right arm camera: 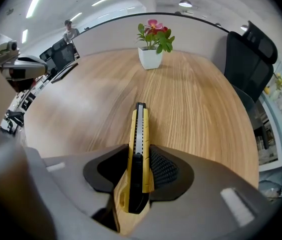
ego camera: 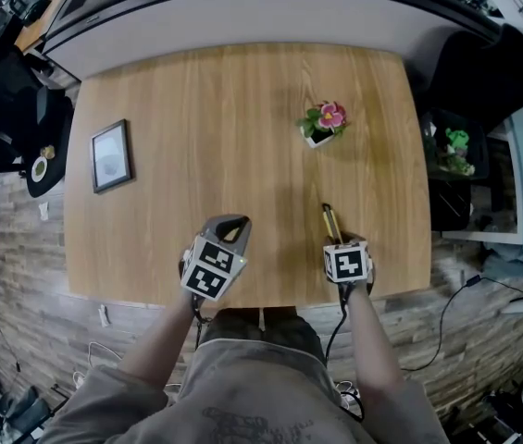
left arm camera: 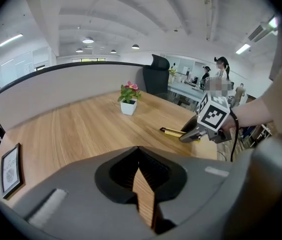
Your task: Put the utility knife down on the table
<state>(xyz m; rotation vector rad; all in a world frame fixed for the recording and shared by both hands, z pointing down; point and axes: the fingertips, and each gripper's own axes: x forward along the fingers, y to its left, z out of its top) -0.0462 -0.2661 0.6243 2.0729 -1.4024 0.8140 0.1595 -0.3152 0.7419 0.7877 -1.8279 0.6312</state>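
A yellow and black utility knife points away from me over the wooden table, near its front right edge. My right gripper is shut on its handle. In the right gripper view the knife stands on edge between the black pads, its tip low over the wood. From the left gripper view the knife sticks out of the right gripper, close to the tabletop. My left gripper hovers over the table's front edge, its jaws a little apart with only wood showing between them.
A small white pot with a pink flower stands at the back right of the table. A dark picture frame lies at the left. A black chair sits off the right side. A grey partition runs along the far edge.
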